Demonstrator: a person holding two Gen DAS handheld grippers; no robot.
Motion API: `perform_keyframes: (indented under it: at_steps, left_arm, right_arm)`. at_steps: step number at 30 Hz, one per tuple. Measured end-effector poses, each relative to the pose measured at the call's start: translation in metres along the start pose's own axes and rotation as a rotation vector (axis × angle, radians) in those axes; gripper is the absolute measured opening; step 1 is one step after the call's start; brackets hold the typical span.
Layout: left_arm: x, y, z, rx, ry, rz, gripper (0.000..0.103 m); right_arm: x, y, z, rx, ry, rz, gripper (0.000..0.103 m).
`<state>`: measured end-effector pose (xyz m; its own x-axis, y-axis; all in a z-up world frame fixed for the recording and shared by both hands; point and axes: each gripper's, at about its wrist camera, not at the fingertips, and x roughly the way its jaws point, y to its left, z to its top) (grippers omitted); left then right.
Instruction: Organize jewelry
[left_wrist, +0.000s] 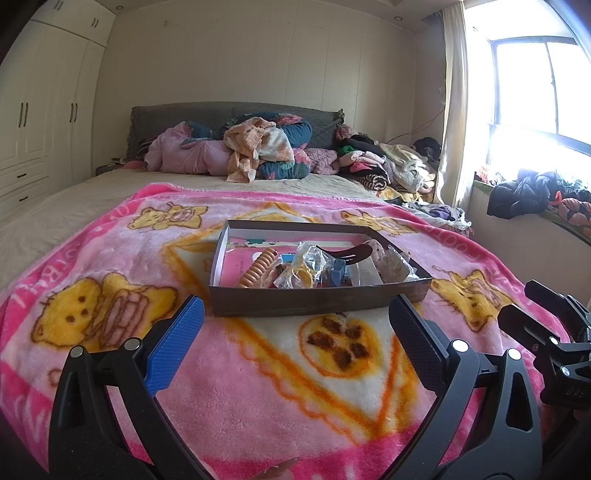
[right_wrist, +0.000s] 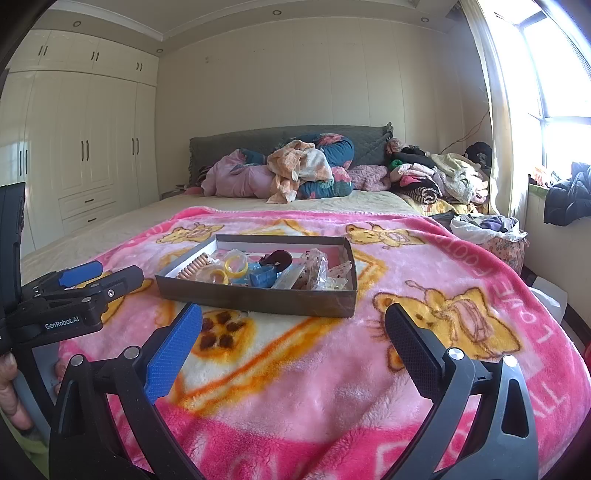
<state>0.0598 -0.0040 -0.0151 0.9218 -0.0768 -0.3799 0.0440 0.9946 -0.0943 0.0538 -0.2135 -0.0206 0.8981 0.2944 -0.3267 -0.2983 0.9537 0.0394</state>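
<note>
Holding both grippers low over the near end of the bed, I have the shallow grey cardboard tray straight ahead of me, resting on the pink fleece blanket with yellow bears. My left gripper is spread wide with nothing between its fingers, and so is my right gripper; neither touches the tray.

The jewelry is all inside that tray, piled toward its right and middle: a tan coiled spiral hair tie at the left of the heap, yellow rings in a clear plastic bag, a small blue block, a dark brown curved hair clip lying on top, and clear packets at the far right end.

What matters for the reach is the tray's long axis: it runs left to right across my view, so the near wall faces me and I would have to come in over it from above. From the left wrist view the tray sits dead between the fingers; from the right wrist view it lies ahead and slightly left (so I judge the left gripper the better lined up). The spiral tie's length runs near to far, so fingers closing left-right would span it.
</note>
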Motion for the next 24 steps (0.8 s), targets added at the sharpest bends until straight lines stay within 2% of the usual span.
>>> perform_keyframes:
  at_steps: [24]
  left_arm:
    - [-0.0001, 0.0003, 0.0005, 0.001, -0.001, 0.002, 0.092]
  right_arm:
    - [-0.0006, -0.0006, 0.0, 0.002, -0.001, -0.003, 0.097]
